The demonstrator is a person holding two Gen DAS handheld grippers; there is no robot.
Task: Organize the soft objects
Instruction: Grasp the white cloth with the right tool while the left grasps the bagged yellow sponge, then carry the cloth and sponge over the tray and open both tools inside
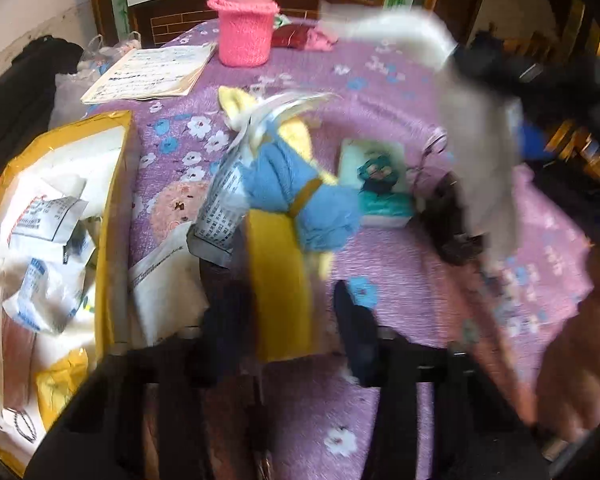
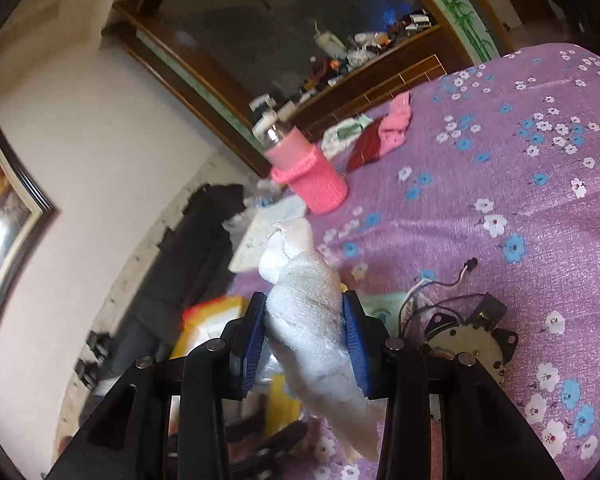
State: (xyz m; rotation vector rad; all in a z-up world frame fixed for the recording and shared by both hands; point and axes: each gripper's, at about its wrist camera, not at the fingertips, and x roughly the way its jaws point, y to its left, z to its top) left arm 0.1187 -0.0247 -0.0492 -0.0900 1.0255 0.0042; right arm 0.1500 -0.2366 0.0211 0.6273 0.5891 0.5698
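Right gripper (image 2: pixel 305 338) pinching white towel (image 2: pixel 312 320), left gripper (image 1: pixel 288 304) clamping yellow cloth (image 1: pixel 282 280), pink bottle (image 1: pixel 245 20) beyond

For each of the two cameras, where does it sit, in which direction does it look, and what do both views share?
Left wrist: sits behind the left gripper, looks along the purple floral cloth at a blurred yellow cloth between its fingers; a bare hand shows.
Right wrist: sits behind the right gripper, tilted, faces the wall; fingers clamp a white towel.
Shared: pink knitted bottle, towel, cloth.
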